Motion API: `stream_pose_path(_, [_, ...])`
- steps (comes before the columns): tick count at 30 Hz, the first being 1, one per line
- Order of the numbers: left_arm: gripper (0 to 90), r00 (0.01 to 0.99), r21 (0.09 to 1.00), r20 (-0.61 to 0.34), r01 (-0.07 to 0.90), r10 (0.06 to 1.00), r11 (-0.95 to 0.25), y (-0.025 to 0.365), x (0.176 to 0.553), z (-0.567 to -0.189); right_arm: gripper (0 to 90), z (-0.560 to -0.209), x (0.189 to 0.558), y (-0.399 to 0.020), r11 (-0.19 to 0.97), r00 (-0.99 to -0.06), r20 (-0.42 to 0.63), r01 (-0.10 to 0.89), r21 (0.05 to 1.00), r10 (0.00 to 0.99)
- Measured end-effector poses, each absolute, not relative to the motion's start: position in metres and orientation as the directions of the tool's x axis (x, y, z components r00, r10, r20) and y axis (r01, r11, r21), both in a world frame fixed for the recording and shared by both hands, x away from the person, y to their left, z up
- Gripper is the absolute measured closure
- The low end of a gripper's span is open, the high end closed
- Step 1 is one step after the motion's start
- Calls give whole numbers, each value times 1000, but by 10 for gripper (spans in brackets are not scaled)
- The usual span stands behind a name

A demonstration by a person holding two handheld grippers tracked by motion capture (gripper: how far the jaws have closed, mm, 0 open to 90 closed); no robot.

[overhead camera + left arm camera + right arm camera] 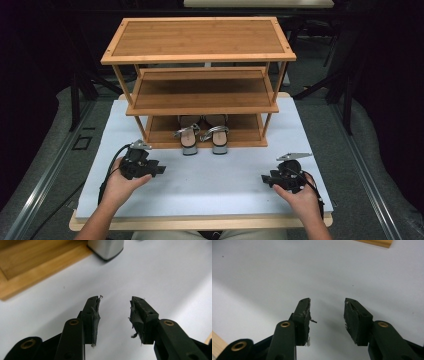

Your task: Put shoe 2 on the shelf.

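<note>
Both tongs spread, nothing pinched: left tongs (159, 169) and right tongs (265, 178) low over counter (215, 175); shoes (204, 134) on rack (200, 95) ahead, between them.

I count one wooden shoe rack (199, 80) on one white tabletop (210, 180), and it has three shelves: top, middle and bottom. On the bottom shelf I see two shoes, a left shoe (189, 136) and a right shoe (218, 135), side by side, so one pair. I have two grippers out in front of the rack, the left gripper (159, 169) and the right gripper (265, 178), each with two black jaws, four in all. Two hands hold them, one to each gripper.
</note>
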State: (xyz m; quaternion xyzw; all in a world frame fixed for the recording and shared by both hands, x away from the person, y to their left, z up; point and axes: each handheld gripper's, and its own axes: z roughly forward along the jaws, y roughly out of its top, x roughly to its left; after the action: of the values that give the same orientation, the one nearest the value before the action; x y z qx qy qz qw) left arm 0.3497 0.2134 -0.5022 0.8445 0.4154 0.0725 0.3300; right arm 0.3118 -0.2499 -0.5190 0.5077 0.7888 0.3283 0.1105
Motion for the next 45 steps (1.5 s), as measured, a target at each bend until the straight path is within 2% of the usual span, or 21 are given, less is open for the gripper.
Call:
stream_pose_path(1, [572, 646, 617, -151, 653, 748, -439, 216, 347, -507, 560, -520, 309, -250, 268, -444, 138, 729, 629, 885])
stream_pose_path(2, [568, 643, 615, -150, 656, 751, -439, 218, 346, -510, 561, -523, 309, -256, 266, -499, 219, 725, 636, 838])
stream_pose_path(3, [568, 639, 611, -150, 660, 754, -438, 220, 344, -513, 561, -523, 306, -253, 264, -445, 141, 726, 635, 885])
stream_pose_path(8, [555, 620, 615, -177, 676, 765, -406, 229, 338, -528, 561, -525, 302, -258, 223, -440, 181, 718, 660, 880])
stream_pose_path(11, [543, 621, 632, -204, 673, 756, -383, 232, 336, -535, 562, -527, 301, -256, 225, -444, 174, 708, 669, 879])
stream_pose_path(17, [541, 613, 635, -186, 671, 768, -382, 233, 335, -545, 563, -538, 300, -245, 268, -474, 157, 707, 655, 866])
stream_pose_path(20, [537, 617, 630, -184, 672, 765, -390, 232, 333, -547, 563, -543, 302, -241, 284, -501, 172, 705, 650, 848])
stream_pose_path(21, [534, 620, 632, -185, 669, 763, -391, 231, 333, -549, 563, -544, 301, -239, 283, -479, 141, 705, 651, 867])
stream_pose_path(25, [516, 622, 645, -189, 663, 760, -381, 233, 333, -552, 560, -547, 301, -238, 287, -479, 124, 692, 662, 869])
stream_pose_path(32, [466, 596, 658, -196, 668, 779, -346, 238, 333, -552, 544, -552, 303, -242, 264, -468, 144, 697, 666, 872])
stream_pose_path(45, [448, 586, 668, -193, 666, 787, -332, 242, 333, -550, 543, -549, 302, -242, 255, -472, 142, 677, 690, 870])
